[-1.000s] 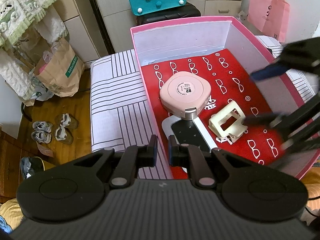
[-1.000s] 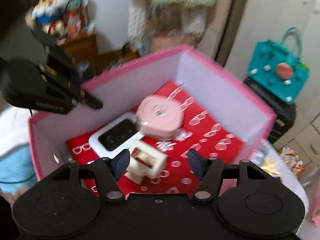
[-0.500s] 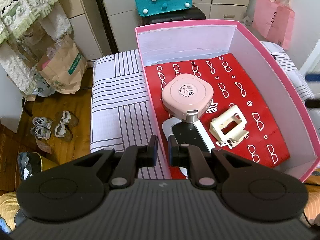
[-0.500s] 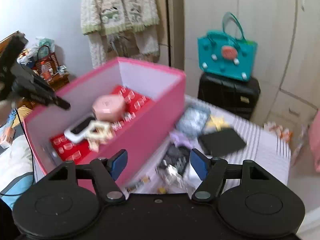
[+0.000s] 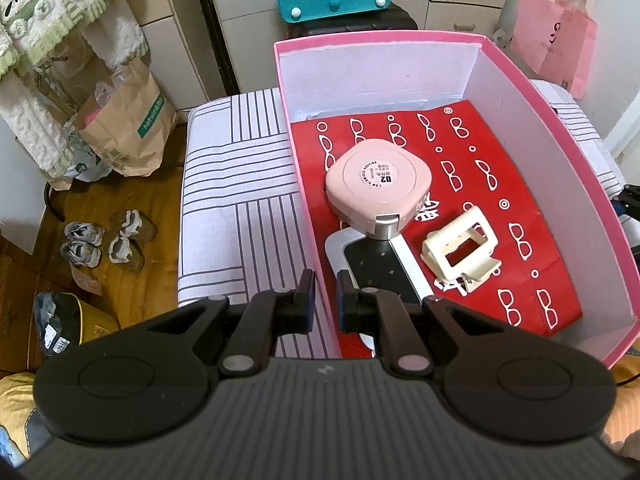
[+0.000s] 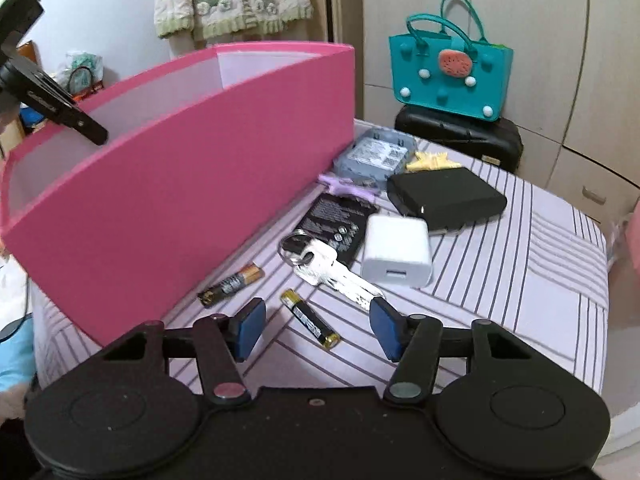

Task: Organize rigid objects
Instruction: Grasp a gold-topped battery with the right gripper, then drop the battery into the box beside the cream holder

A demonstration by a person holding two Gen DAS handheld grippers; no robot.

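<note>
Our left claw (image 5: 325, 300) is narrow and pinches the near wall of the pink box (image 5: 560, 148), keeping it steady on the striped bed (image 6: 520, 240). Our right claw (image 6: 318, 326) is wide and holds nothing; it hangs just above a battery (image 6: 310, 319). A second battery (image 6: 232, 284), a key (image 6: 332, 270) and a white charger (image 6: 396, 252) lie near. The battery is round and small, so we think it can roll away on the soft cover if one finger touches it first, or the claw can catch the key together with it
</note>
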